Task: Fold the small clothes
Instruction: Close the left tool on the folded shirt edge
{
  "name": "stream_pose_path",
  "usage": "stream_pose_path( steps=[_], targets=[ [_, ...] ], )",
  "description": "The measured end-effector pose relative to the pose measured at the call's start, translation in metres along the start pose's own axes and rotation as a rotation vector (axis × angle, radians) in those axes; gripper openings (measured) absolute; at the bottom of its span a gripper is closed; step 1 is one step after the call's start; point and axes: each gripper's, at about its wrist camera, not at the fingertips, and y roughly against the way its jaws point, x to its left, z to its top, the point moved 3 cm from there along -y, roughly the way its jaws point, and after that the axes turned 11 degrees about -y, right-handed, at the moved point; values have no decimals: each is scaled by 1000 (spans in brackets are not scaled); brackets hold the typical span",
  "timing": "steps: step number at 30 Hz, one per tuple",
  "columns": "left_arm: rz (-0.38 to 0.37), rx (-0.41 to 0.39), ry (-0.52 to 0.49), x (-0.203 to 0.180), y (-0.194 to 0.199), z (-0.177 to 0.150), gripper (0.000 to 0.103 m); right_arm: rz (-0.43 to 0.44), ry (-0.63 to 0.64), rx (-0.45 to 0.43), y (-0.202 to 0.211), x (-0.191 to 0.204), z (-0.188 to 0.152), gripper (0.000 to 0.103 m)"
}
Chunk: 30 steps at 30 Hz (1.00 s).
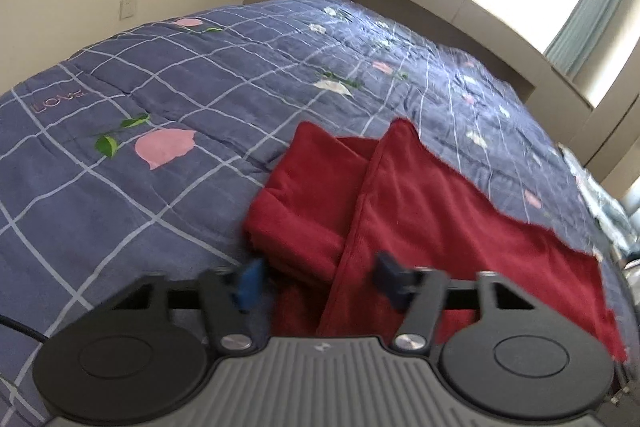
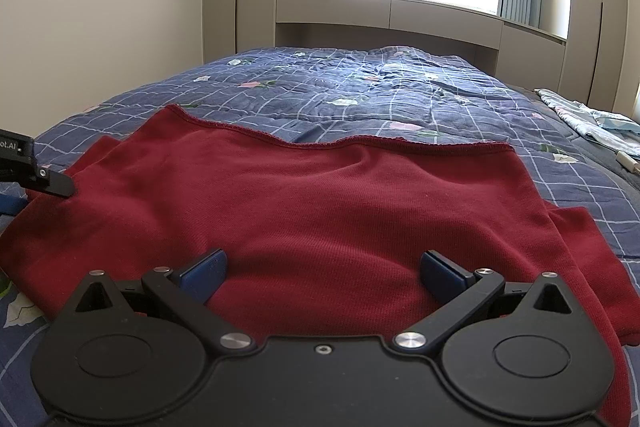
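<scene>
A dark red garment (image 1: 420,211) lies spread on the bed, one side folded over so a long hemmed edge runs toward me in the left wrist view. My left gripper (image 1: 320,277) sits low at that side with its blue pads (image 1: 250,279) apart; the folded edge lies between them, and neither pad visibly presses on it. In the right wrist view the red garment (image 2: 320,207) fills the middle. My right gripper (image 2: 324,273) hovers over its near part, open wide, with nothing pinched. The left gripper's black body (image 2: 40,179) shows at the left edge, at the garment's left side.
The blue checked quilt (image 2: 400,99) with flower prints covers the bed. A pale blue heap of clothes (image 2: 592,123) lies at the bed's right edge. Beige wardrobes and a bright window stand behind the bed. A dark cable (image 1: 20,327) runs across the quilt at the lower left.
</scene>
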Motion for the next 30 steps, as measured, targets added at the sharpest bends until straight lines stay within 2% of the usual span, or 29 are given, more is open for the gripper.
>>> stream_pose_path(
  steps=[4, 5, 7, 10, 11, 13, 15, 16, 19, 30],
  targets=[
    [-21, 21, 20, 5, -2, 1, 56, 0, 0, 0, 0, 0, 0, 103],
    [-26, 24, 15, 5, -3, 1, 57, 0, 0, 0, 0, 0, 0, 103],
    [-46, 33, 15, 4, -5, 1, 69, 1, 0, 0, 0, 0, 0, 103],
    [-50, 31, 18, 0, -5, 1, 70, 1, 0, 0, 0, 0, 0, 103],
    [-40, 37, 10, -1, -6, 1, 69, 1, 0, 0, 0, 0, 0, 103],
    [-10, 45, -6, -3, -7, 2, 58, 0, 0, 0, 0, 0, 0, 103],
    [11, 52, -24, -5, -7, 2, 53, 1, 0, 0, 0, 0, 0, 103],
    [14, 51, -30, -5, -6, 2, 48, 1, 0, 0, 0, 0, 0, 103],
    [19, 49, -54, -7, -4, 3, 41, 1, 0, 0, 0, 0, 0, 103],
    [44, 38, -133, -18, -1, 5, 34, 1, 0, 0, 0, 0, 0, 103]
  ],
)
